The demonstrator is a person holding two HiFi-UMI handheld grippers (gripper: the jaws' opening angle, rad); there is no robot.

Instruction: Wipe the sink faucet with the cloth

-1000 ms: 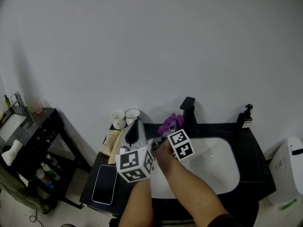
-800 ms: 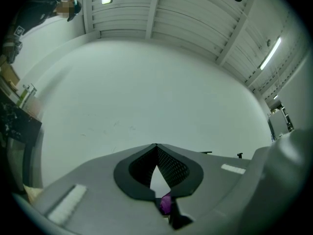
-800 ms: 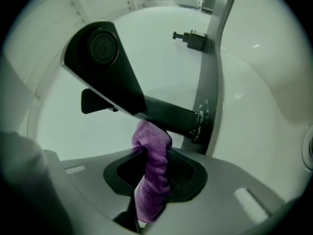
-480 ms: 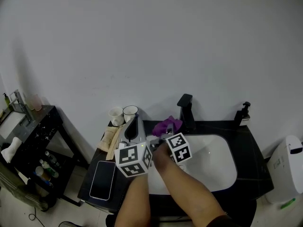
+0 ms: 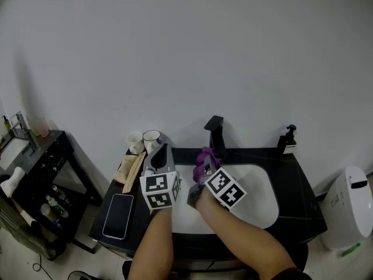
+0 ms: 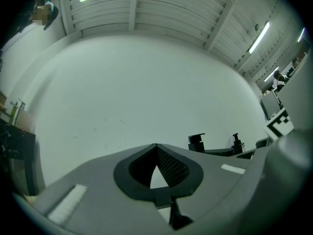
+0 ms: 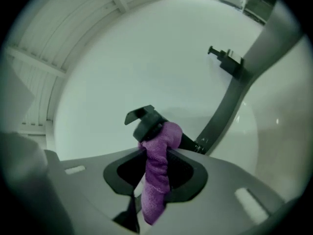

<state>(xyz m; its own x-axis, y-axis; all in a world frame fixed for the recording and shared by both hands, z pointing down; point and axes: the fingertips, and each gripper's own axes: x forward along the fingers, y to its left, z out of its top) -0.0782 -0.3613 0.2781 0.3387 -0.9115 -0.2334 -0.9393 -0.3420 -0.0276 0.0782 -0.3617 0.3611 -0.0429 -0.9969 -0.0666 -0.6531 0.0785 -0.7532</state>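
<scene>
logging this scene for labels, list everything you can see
faucet: 1, black, behind the sink
cloth: 1, purple, in the right gripper's jaws, before the faucet
sink: 1, white, set in the counter
counter: 1, black, against the wall
soap dispenser: 1, black, counter's back right
cups: 2, white, counter's back left
phone: 1, dark, counter's left end
shelf unit: 1, black, far left
container: 1, white, far right
left gripper: 1, grey, jaws together, empty
right gripper: 1, grey, jaws shut on cloth

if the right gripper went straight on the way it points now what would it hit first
Most likely the black faucet: the right gripper, shut on the purple cloth, aims straight at it. The cloth's tip looks almost on it, though depth is unclear.
</scene>
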